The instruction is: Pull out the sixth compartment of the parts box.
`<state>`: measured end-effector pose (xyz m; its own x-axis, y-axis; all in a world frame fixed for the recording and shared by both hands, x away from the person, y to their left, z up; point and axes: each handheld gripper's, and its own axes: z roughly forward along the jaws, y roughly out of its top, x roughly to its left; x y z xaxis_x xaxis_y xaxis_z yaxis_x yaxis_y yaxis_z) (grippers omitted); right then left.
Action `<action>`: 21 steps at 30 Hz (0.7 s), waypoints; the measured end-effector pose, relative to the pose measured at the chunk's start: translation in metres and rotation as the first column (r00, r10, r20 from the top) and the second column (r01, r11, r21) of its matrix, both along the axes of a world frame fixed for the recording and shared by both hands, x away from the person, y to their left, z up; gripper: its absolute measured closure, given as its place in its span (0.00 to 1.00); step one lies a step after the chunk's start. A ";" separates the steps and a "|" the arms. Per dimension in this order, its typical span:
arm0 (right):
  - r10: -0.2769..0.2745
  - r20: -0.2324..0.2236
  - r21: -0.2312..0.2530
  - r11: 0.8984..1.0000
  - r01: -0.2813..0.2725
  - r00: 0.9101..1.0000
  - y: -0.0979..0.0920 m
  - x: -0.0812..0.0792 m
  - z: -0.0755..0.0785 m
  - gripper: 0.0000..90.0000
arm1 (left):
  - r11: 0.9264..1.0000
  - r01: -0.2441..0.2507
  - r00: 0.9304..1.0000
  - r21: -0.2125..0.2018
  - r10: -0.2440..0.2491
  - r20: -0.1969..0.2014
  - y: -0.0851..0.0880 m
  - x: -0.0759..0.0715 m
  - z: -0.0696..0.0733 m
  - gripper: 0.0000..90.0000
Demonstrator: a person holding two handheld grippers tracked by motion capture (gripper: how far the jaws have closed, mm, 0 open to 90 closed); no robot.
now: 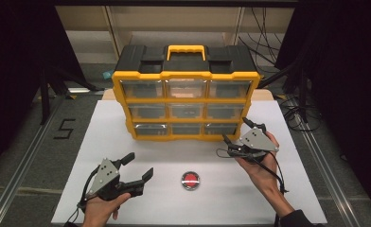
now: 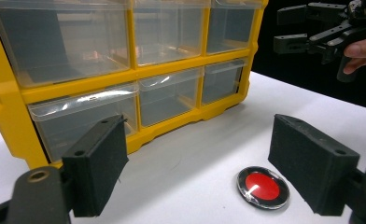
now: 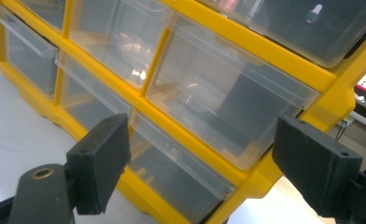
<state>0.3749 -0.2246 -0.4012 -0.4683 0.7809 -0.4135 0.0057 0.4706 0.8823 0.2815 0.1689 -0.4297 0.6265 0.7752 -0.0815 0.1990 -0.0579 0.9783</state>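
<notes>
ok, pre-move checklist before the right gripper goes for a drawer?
1. Right gripper open: ok, jaws spread wide.
2. Aimed at the organizer: ok, its right column of drawers sits between the jaws.
3. Drawers shut: ok, all fronts look flush.
4. Left gripper out of the way: ok, open, low on the table.
5. Red disc clear of the path: ok.
6. Target drawer's contents: cannot tell.

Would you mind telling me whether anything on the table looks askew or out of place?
Nothing stands out. The drawer cabinet stands upright with all drawers shut, and the red disc lies flat on the table.
</notes>
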 end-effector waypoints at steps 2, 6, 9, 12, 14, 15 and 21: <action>-0.003 0.003 0.003 1.000 0.003 1.000 0.001 0.002 0.001 0.23 | 1.000 -0.001 1.000 0.001 0.001 0.000 0.000 0.000 0.000 0.21; -0.002 0.019 -0.001 1.000 0.002 1.000 0.002 0.006 0.003 0.23 | 1.000 -0.001 1.000 0.002 0.001 0.001 0.000 0.000 0.000 0.21; -0.009 0.037 -0.018 1.000 0.009 0.999 0.003 0.008 0.006 0.23 | 1.000 0.000 1.000 0.000 0.000 0.001 0.000 0.000 0.000 0.21; -0.022 0.059 -0.045 0.999 0.024 0.998 0.005 0.009 0.007 0.23 | 1.000 0.001 1.000 0.000 -0.001 0.002 0.000 0.000 0.000 0.21; -0.020 0.075 -0.072 0.997 0.026 0.997 0.005 0.010 0.007 0.24 | 1.000 0.001 1.000 -0.001 -0.001 0.002 0.000 0.000 0.000 0.21; -0.029 0.090 -0.085 0.996 0.036 0.996 0.006 0.010 0.008 0.24 | 1.000 0.001 1.000 -0.001 -0.001 0.002 0.000 0.000 0.000 0.21; -0.030 0.154 -0.174 0.983 0.057 0.988 0.010 0.010 0.011 0.25 | 1.000 0.000 1.000 -0.001 0.000 0.003 0.000 0.000 0.000 0.21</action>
